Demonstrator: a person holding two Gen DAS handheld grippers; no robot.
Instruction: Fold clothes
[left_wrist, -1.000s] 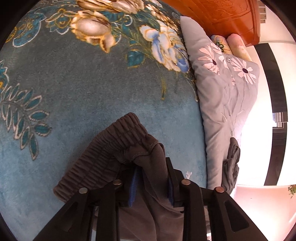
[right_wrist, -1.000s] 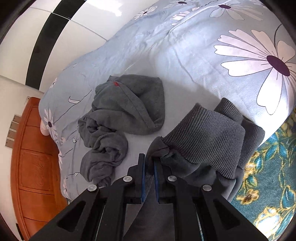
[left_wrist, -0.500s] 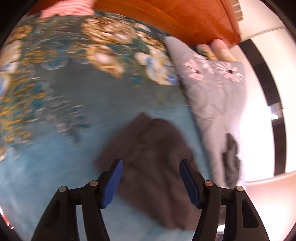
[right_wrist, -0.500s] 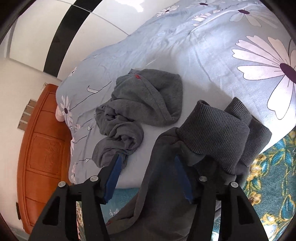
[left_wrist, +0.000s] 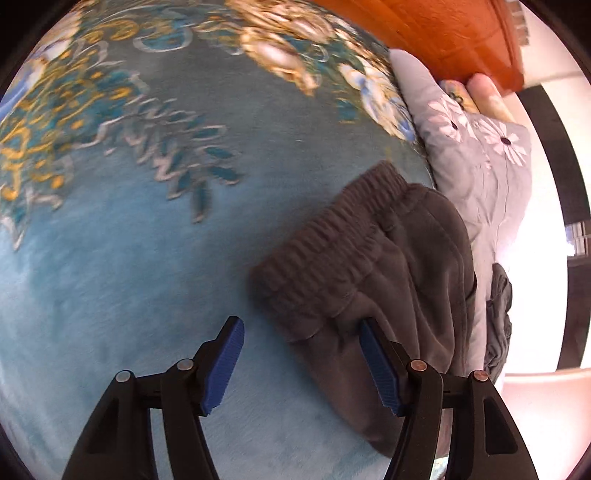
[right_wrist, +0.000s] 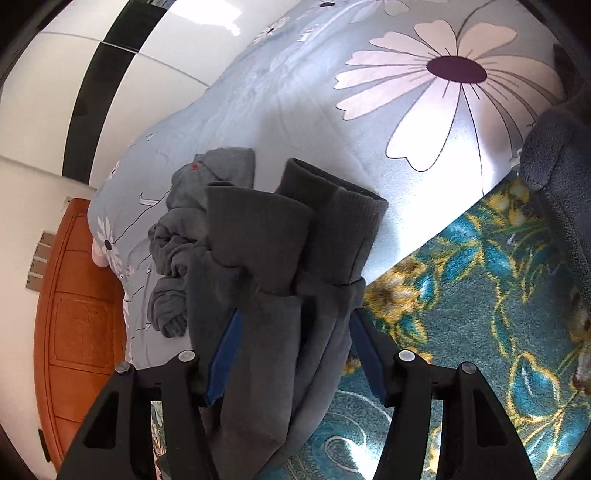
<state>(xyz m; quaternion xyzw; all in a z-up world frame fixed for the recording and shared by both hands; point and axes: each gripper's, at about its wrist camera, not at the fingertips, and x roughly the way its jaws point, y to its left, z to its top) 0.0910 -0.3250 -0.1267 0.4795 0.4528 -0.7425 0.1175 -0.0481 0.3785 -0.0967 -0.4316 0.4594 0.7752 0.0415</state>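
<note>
Dark grey sweatpants (left_wrist: 373, 258) lie folded on the teal floral blanket (left_wrist: 129, 240), waistband toward the upper left. My left gripper (left_wrist: 301, 363) is open and empty, its right finger at the pants' edge. In the right wrist view the pants' ribbed cuffs (right_wrist: 291, 229) lie between the open fingers of my right gripper (right_wrist: 291, 358), which hold nothing. A second crumpled grey garment (right_wrist: 177, 251) lies on the pale blue daisy quilt (right_wrist: 369, 110) behind the cuffs.
An orange wooden headboard (left_wrist: 461, 33) stands at the far end, also at the left of the right wrist view (right_wrist: 77, 332). A pillow (left_wrist: 484, 92) lies by it. Another dark grey cloth (right_wrist: 554, 147) lies at the right edge.
Both grippers opened and let go of the sweatpants, which now lie on the bed. Both grippers have drawn back; the left one swung left.
</note>
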